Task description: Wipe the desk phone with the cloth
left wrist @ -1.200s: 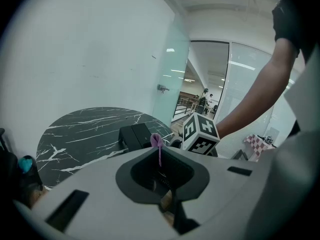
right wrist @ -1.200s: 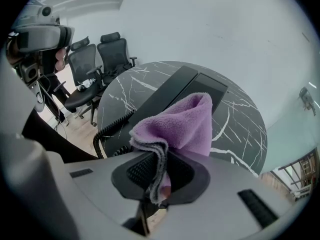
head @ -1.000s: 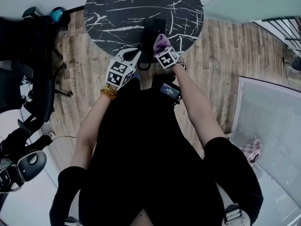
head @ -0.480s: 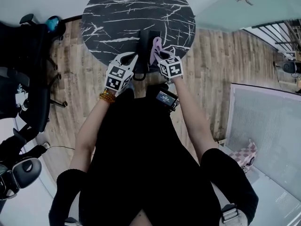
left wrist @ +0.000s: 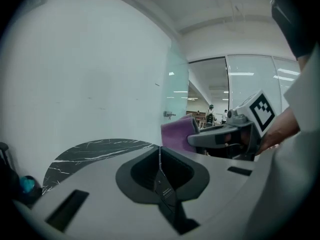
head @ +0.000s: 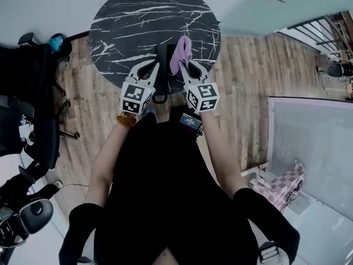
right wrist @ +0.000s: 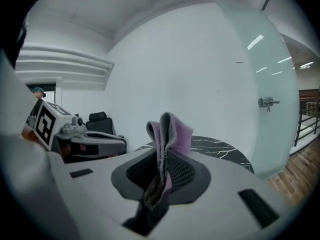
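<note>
Clamping the cloth (right wrist: 167, 131) upright, the right gripper (right wrist: 159, 171) has the desk phone (head: 164, 58) just to its left, the left gripper (left wrist: 160, 156) closed empty beyond; no wiping contact shows, so wiping appears outstanding.

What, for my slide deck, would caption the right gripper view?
The right hand-held gripper shut on a folded purple cloth, black marble table beyond, left hand-held gripper alongside.
</note>
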`<act>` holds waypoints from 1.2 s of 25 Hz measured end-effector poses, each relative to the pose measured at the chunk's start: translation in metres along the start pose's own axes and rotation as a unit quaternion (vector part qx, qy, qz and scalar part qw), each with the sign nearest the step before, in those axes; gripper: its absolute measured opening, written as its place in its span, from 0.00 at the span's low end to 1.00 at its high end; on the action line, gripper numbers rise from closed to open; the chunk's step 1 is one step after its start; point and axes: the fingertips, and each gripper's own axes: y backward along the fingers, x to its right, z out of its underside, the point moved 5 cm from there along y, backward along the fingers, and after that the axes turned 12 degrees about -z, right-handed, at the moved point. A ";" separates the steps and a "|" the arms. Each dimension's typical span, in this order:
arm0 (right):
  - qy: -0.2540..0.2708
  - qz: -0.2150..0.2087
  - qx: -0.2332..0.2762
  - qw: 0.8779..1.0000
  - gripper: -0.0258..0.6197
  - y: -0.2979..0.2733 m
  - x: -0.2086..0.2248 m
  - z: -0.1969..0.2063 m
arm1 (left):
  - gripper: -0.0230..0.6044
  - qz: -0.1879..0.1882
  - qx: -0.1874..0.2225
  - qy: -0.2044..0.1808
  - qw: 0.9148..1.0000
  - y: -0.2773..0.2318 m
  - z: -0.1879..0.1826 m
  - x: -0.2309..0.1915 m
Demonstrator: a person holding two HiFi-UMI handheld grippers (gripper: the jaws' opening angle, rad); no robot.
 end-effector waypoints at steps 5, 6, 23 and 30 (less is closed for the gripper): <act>-0.008 -0.009 0.020 1.000 0.13 0.023 -0.026 0.008 | 0.07 -0.006 -0.003 0.003 1.000 0.009 0.011 -0.001; -0.011 -0.010 0.014 1.000 0.13 0.024 -0.029 0.013 | 0.07 -0.005 -0.006 0.004 1.000 0.009 0.015 -0.002; -0.044 -0.016 -0.011 0.999 0.13 0.022 -0.030 0.048 | 0.07 0.003 -0.027 0.005 1.000 0.012 0.033 0.002; -0.061 -0.022 -0.008 0.998 0.13 0.022 -0.030 0.048 | 0.07 0.010 -0.034 0.009 0.999 0.011 0.037 0.002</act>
